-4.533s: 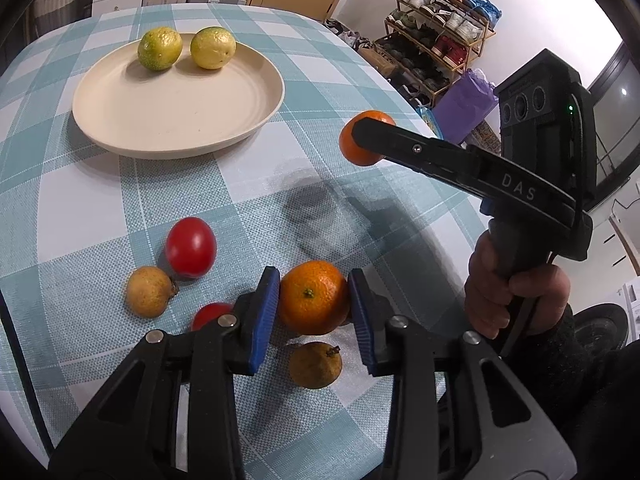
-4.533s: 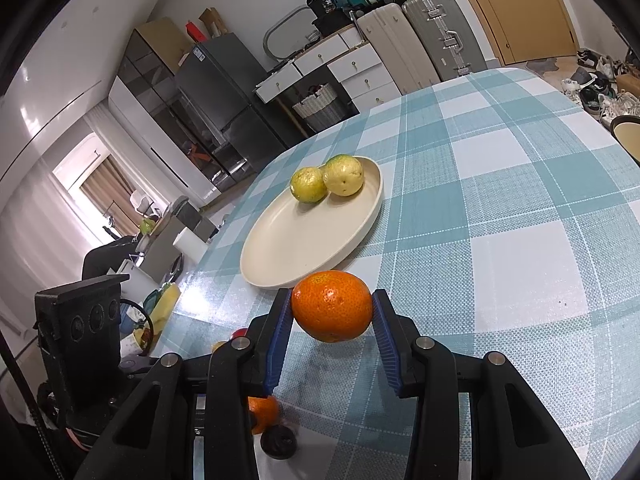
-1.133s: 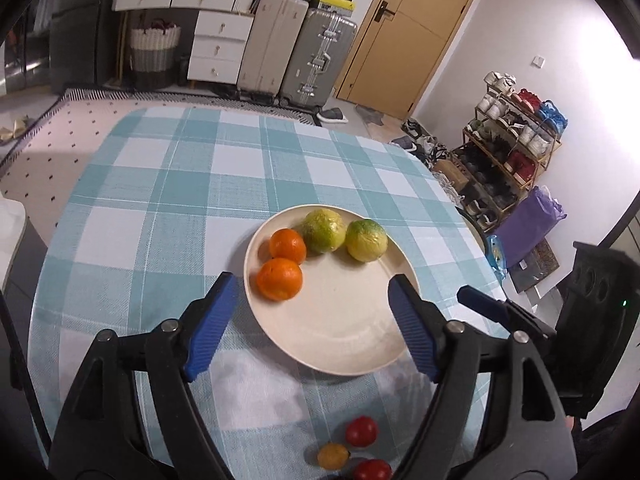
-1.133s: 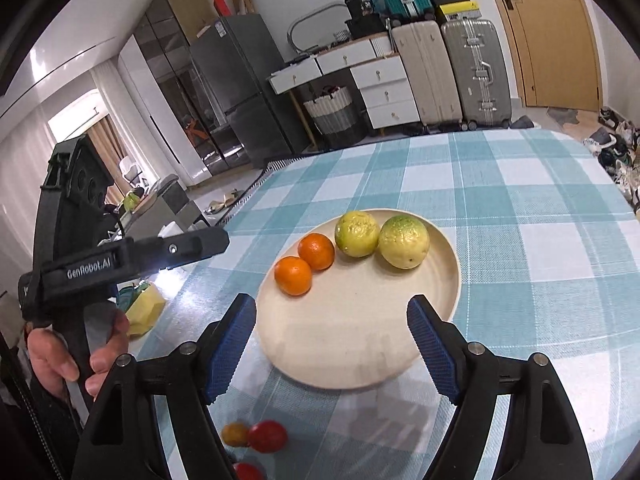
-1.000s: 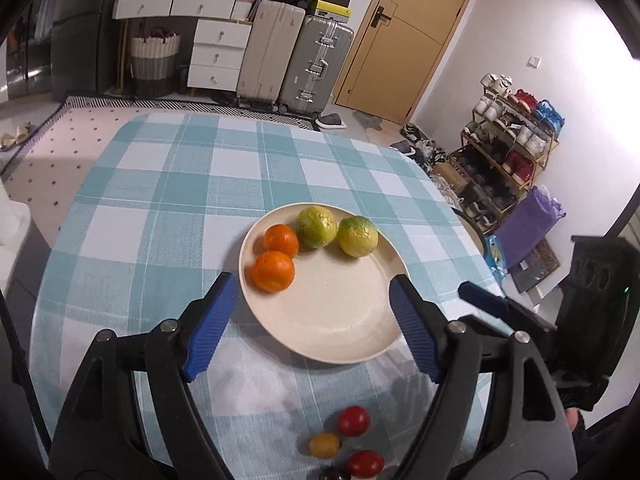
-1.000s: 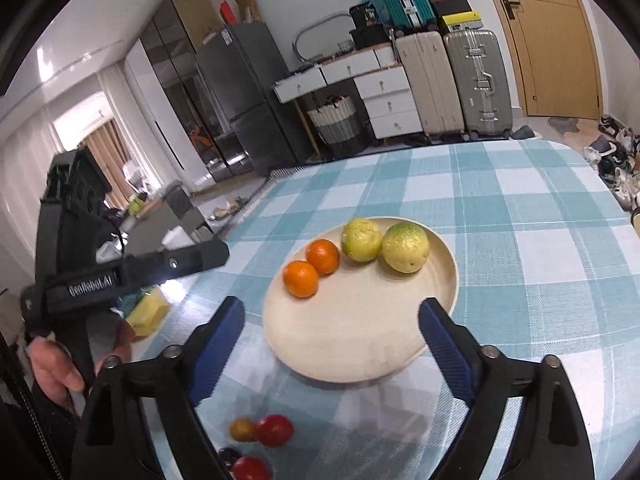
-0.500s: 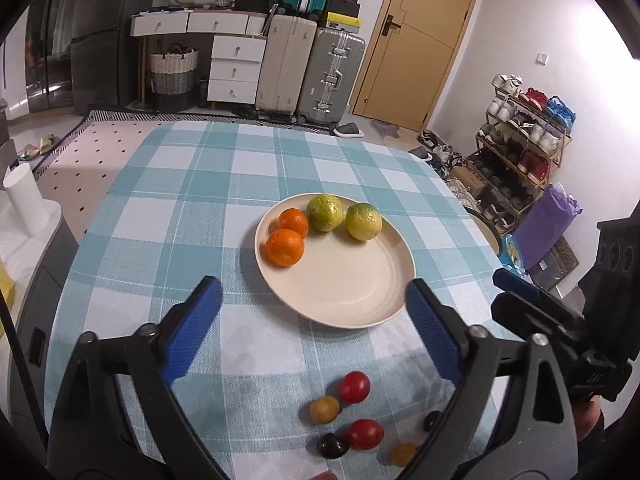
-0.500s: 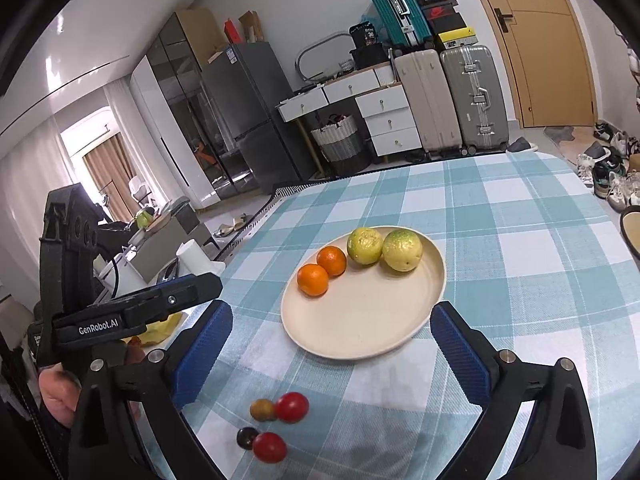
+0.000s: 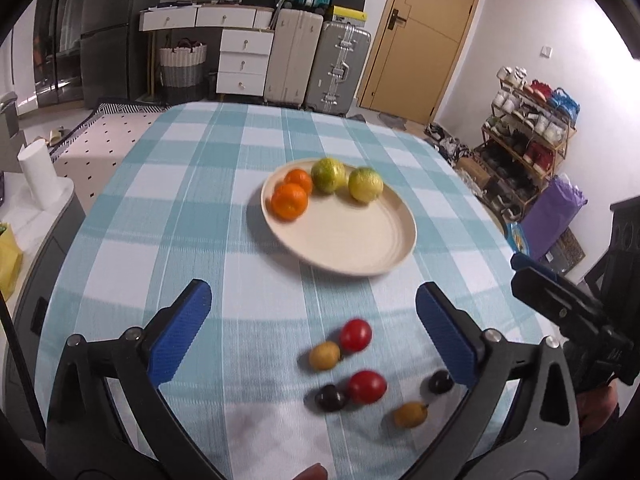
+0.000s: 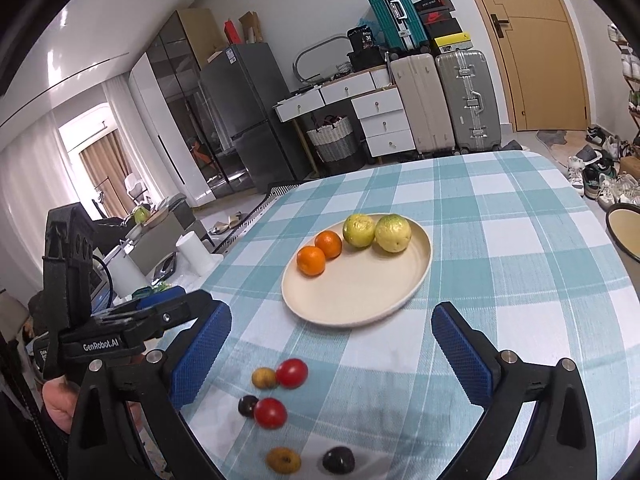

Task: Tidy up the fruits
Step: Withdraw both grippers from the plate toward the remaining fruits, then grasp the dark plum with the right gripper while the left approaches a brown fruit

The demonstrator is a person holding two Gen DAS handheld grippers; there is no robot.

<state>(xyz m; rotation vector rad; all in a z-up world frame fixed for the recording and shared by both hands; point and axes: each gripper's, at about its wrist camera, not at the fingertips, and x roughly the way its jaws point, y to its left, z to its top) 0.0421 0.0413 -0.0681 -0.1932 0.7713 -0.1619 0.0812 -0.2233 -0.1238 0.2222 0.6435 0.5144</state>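
plate on teal-check tablecloth, mid table. holds 2 oranges side by side at its left rim & 2 yellow-green citrus at far rim, all in a row. loose on cloth nearer cams: 2 red tomatoes, 2 tan fruits, 2 dark plums, clustered close, apart from plate. left gripper w/ jaws spread wide, nothing gripped, above the cluster. right gripper likewise released & empty. suitcases behind, by wall.
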